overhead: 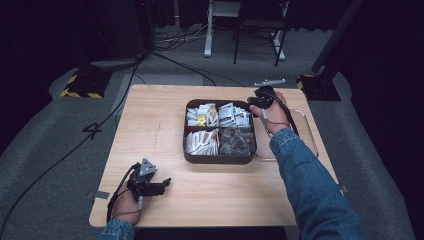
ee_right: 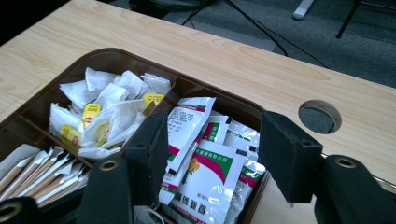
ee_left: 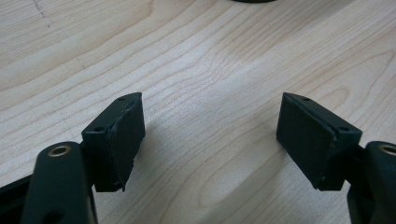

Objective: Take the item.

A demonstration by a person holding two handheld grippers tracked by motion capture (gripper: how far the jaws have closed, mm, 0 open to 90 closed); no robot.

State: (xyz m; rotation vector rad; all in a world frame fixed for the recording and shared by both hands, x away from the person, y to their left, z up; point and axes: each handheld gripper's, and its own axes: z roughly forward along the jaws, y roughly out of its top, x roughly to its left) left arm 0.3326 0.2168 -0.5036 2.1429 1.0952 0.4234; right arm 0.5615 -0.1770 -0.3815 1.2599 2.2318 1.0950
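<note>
On the wooden surface (overhead: 165, 125) one brown tray (overhead: 218, 159) sits a little right of centre, split into four compartments. From the high view, the compartment at 10 o'clock holds white tea bags (overhead: 201, 115) with yellow tags, too heaped to count; the one at 2 o'clock holds white sachets (overhead: 233, 114) with green and red print; the one at 8 o'clock holds a row of paper sticks (overhead: 201, 142); the one at 4 o'clock holds grey wrapped packets (overhead: 236, 140).

Two grippers are in use. The right gripper (overhead: 256, 103) hovers at the tray's 2 o'clock corner, held by a hand in a denim sleeve (overhead: 305, 185). In the right gripper view its jaws stand about half open above the sachets (ee_right: 205, 179), at least four of which can be made out, with nothing between the pads. The tea bags (ee_right: 105, 112) lie at 10 o'clock there, the sticks (ee_right: 42, 175) at 8 o'clock, and one round hole (ee_right: 320, 116) in the surface shows at 2 o'clock.

The left gripper (overhead: 159, 186) rests at the surface's 7 o'clock, well apart from the tray. In the left gripper view its jaws are wide open over bare wood (ee_left: 210, 70), holding nothing.
</note>
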